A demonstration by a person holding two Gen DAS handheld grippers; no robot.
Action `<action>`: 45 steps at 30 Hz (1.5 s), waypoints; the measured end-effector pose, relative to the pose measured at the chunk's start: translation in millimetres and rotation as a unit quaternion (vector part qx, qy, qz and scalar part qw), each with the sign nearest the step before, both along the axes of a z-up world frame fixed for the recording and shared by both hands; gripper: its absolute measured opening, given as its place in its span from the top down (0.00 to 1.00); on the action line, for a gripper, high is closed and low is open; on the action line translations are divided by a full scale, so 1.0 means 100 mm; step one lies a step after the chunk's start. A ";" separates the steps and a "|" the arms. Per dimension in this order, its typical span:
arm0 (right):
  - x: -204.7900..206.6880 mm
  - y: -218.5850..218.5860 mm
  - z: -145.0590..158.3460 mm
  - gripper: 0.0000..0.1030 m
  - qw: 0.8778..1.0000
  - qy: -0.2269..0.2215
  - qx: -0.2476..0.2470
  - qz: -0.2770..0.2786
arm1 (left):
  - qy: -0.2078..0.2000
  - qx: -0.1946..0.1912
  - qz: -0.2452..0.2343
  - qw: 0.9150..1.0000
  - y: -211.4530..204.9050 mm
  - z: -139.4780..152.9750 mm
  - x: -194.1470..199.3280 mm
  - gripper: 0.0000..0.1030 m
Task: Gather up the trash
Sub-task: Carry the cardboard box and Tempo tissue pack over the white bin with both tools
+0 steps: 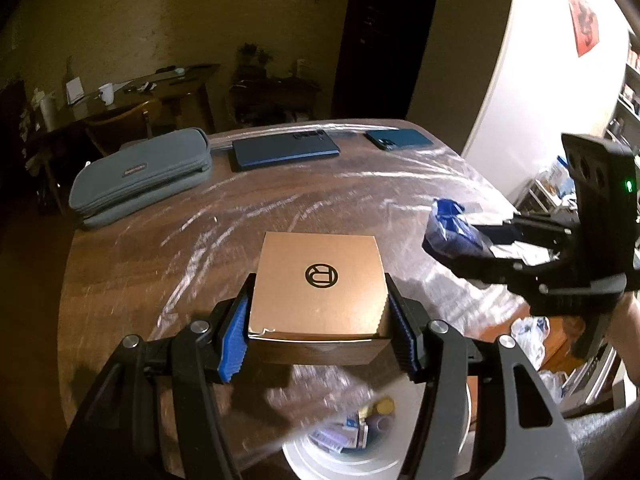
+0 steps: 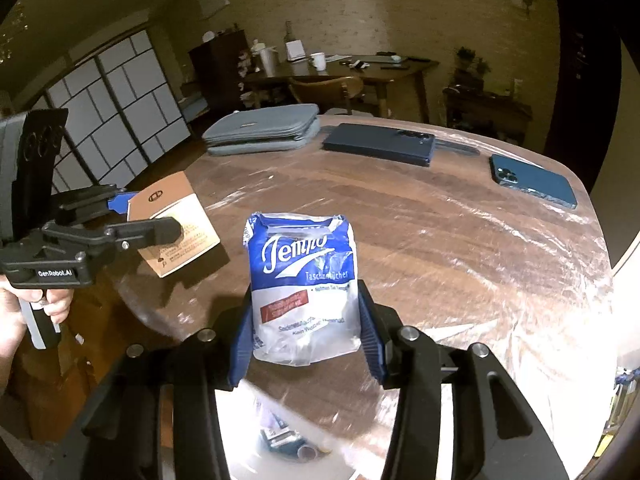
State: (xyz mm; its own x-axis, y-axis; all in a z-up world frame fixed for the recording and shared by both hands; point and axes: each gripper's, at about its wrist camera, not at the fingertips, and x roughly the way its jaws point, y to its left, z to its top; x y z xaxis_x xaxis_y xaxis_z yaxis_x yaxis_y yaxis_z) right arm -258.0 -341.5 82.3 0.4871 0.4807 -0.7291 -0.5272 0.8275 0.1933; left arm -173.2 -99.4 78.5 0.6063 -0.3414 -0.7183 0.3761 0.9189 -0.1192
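Observation:
My left gripper (image 1: 318, 334) is shut on a small brown cardboard box (image 1: 320, 284) with a round black logo, held above the wooden table. In the right wrist view that same box (image 2: 176, 224) hangs at the left in the left gripper (image 2: 160, 220). My right gripper (image 2: 306, 328) is shut on a crumpled blue and white tissue packet (image 2: 302, 284); in the left wrist view the packet (image 1: 450, 228) shows at the right, in the right gripper (image 1: 472, 240). Below both grippers stands a white bin (image 1: 316, 460) with scraps inside, also the white bin (image 2: 236, 420).
The round table (image 1: 320, 200) wears a clear plastic cover. At its far side lie a grey zip case (image 1: 144, 176), a dark blue folded phone (image 1: 284, 150) and a blue phone (image 1: 400, 138). A person's hand (image 2: 24, 308) grips the left handle. Behind stand a desk with a mug and a chair.

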 end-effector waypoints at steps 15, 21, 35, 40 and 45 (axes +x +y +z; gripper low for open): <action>-0.59 -0.08 -0.08 0.56 0.999 0.042 0.002 0.034 | 0.033 -0.008 -0.023 0.999 -0.07 -0.12 -0.61 0.42; -0.76 -0.10 -0.14 0.56 0.997 0.062 -0.004 0.046 | 0.048 0.001 -0.043 0.998 -0.14 -0.20 -0.77 0.42; -0.98 -0.07 -0.49 0.56 0.991 0.111 -0.036 0.064 | 0.106 0.017 -0.070 0.992 -0.32 -0.63 -0.94 0.42; -0.97 -0.01 -0.69 0.56 0.989 0.120 -0.057 0.062 | 0.127 0.032 -0.070 0.989 -0.38 -0.84 -0.91 0.42; -0.92 0.04 -0.88 0.56 0.987 0.128 -0.074 0.058 | 0.144 0.042 -0.063 0.987 -0.40 -1.03 -0.87 0.42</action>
